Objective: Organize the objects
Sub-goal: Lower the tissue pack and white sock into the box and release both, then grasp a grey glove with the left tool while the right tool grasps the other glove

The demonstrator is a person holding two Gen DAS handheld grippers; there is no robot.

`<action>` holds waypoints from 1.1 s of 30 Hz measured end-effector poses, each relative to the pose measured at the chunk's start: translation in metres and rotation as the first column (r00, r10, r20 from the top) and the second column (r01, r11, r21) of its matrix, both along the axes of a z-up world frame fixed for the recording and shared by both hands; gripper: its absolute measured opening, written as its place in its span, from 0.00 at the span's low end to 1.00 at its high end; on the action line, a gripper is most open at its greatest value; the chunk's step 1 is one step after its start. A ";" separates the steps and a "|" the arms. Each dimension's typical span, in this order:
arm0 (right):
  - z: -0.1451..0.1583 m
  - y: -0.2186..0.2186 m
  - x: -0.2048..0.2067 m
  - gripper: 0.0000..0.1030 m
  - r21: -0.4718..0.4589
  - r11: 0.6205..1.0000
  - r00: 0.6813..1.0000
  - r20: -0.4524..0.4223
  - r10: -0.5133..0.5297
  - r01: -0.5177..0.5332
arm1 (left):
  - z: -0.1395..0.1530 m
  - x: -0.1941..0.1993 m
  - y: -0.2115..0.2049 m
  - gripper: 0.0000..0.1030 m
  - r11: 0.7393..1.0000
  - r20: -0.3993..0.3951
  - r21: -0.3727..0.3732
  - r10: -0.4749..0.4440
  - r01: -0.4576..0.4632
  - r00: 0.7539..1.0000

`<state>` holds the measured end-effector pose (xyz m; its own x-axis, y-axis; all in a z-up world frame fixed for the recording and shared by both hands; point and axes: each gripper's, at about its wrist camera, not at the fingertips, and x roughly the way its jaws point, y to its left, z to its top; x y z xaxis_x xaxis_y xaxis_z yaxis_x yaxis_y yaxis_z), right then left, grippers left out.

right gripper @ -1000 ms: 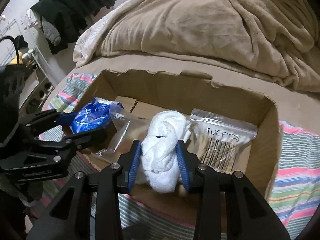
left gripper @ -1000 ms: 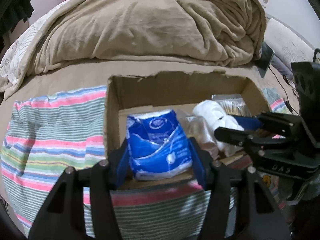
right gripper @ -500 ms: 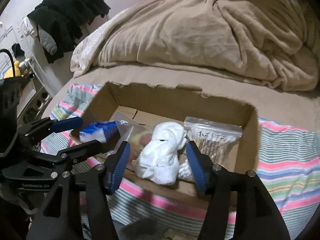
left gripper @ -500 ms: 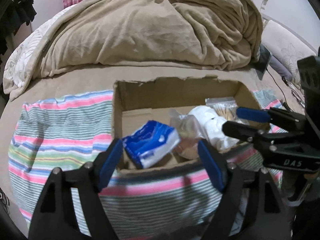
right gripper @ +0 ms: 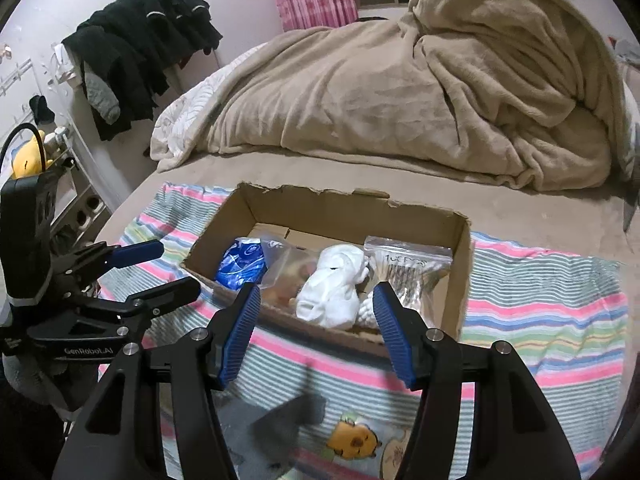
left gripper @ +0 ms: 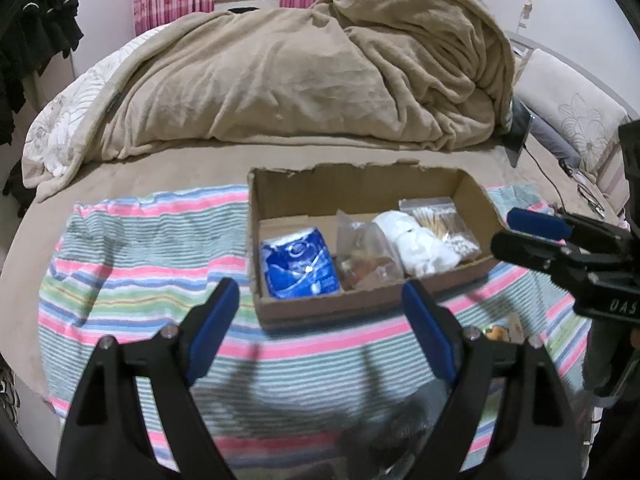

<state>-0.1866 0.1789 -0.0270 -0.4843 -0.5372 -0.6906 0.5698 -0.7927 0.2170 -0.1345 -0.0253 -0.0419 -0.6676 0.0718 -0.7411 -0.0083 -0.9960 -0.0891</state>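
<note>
I am looking at a cardboard box (left gripper: 476,196) lying on a striped cloth (left gripper: 132,248) on the bed, and both of my grippers are now hanging empty on the near side of it. A second ago the left gripper (left gripper: 320,312) was clamped on the blue tissue pack (left gripper: 298,268) and the right gripper (right gripper: 316,328) on the white cloth bundle (right gripper: 332,288); since then both have let go and are pulling back, fingers spread wide.

The blue tissue pack is sitting inside the box at its left end. Next to it, toward the box's middle, a clear plastic bag (left gripper: 366,256) of small items is lying, then the white cloth bundle, and a zip bag of cotton swabs (right gripper: 408,270) is leaning at the box's right end. All four are lined up side by side within the box walls.

I am judging that the two placements are finished and the box is holding everything I can see that needs sorting. Nearer to me than the box, only a cartoon print (right gripper: 352,438) is showing on the fabric, so the task looks close to done.
</note>
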 end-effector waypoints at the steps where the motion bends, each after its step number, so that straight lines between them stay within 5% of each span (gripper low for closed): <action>1: 0.002 0.003 0.003 0.60 -0.002 1.000 1.000 -0.002 -0.004 0.004 | 0.001 0.002 0.000 0.82 1.000 -0.001 -0.001 0.002 -0.002 1.000; 17: 0.008 0.031 0.037 0.60 -0.006 0.999 0.999 -0.011 -0.045 0.045 | 0.008 0.052 0.012 0.82 0.999 -0.019 0.047 -0.010 0.011 1.000; 33: -0.024 0.048 0.059 0.67 0.013 0.998 0.997 0.059 -0.056 0.056 | -0.020 0.076 0.027 0.82 0.997 0.033 0.074 -0.030 0.028 0.999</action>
<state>-0.1275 0.2268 -0.0515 -0.4713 -0.5027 -0.7247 0.5109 -0.8254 0.2403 -0.0585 0.0017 -0.0616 -0.6391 0.1458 -0.7552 -0.0328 -0.9862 -0.1626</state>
